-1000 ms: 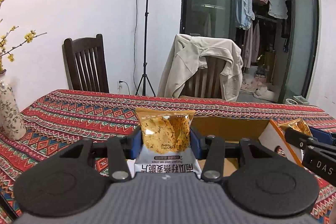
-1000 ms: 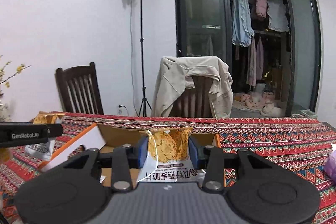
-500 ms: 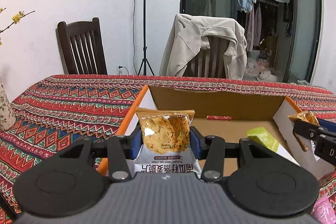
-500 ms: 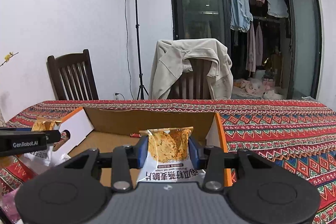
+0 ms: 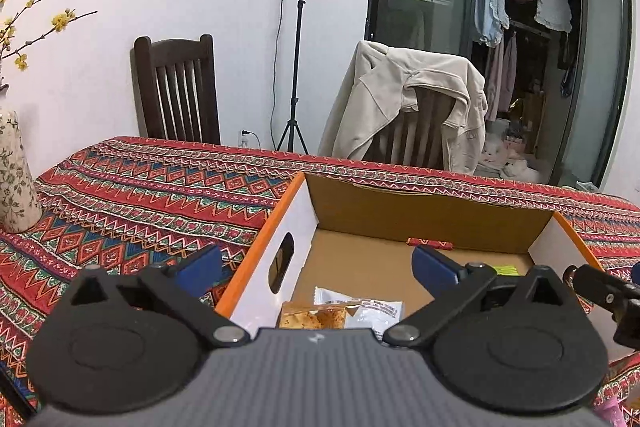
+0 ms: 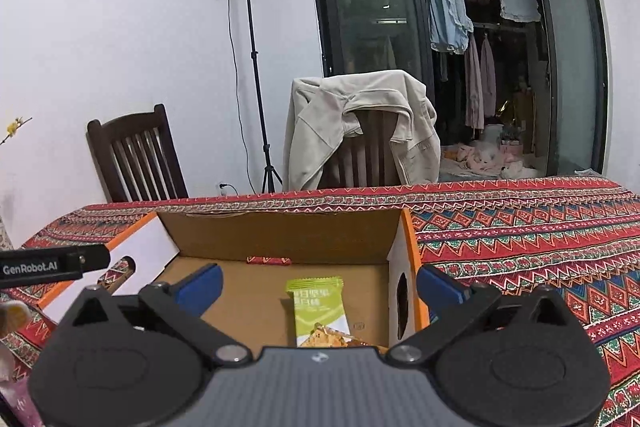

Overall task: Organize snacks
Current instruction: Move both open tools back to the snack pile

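The left gripper (image 5: 316, 265) has its fingers opening wide, holding nothing. Its shiny cracker packet (image 5: 320, 313) lies flat on the box (image 5: 424, 217) floor, by the left wall. The right gripper (image 6: 318, 283) is opening too, also empty – a cracker packet (image 6: 326, 339) lies under it on the green packet (image 6: 318, 303). The packets are thin and slippery, so a low finger could drag one back out. The cardboard walls are light – a bump could shove the box along the patterned worktop (image 5: 160, 187).
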Demonstrator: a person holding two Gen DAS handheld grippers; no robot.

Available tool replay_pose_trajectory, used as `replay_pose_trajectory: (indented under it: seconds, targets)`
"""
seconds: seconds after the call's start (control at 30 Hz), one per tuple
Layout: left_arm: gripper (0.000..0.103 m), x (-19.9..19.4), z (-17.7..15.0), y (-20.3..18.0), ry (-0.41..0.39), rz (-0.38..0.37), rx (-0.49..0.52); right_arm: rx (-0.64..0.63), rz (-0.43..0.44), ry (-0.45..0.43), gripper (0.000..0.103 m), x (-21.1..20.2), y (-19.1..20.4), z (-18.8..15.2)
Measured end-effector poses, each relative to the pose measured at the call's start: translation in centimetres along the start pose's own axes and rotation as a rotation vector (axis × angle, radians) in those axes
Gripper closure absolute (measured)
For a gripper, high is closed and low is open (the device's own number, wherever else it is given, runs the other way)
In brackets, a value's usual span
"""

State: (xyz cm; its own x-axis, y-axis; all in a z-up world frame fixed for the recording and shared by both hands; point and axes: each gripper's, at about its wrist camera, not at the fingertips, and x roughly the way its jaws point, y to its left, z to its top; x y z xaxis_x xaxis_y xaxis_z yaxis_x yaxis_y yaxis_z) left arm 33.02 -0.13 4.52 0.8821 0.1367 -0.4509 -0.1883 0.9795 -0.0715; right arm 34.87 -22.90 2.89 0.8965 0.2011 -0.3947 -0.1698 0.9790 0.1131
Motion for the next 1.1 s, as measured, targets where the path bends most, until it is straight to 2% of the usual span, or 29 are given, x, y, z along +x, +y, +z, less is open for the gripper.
replay_pose_trajectory:
  seconds: [0.33,0.67,1.1]
  targets:
    - [0.0,-1.8,0.7,-0.3,-0.02,-0.026,0.003,-0.015,0.008,-0.023,0.0,-1.9,0.5,0.5]
    - [0.0,-7.0,2.1,1.7,-0.069,-0.022,-0.013,-0.033,0.012,-0.049,0.0,-5.2,1.5,1.5]
    - [0.0,-12.4,-0.2,4.6,-0.054,-0.028,-0.006,-0.095,0.045,-0.058,0.0,-11.6,3.1,-0.2]
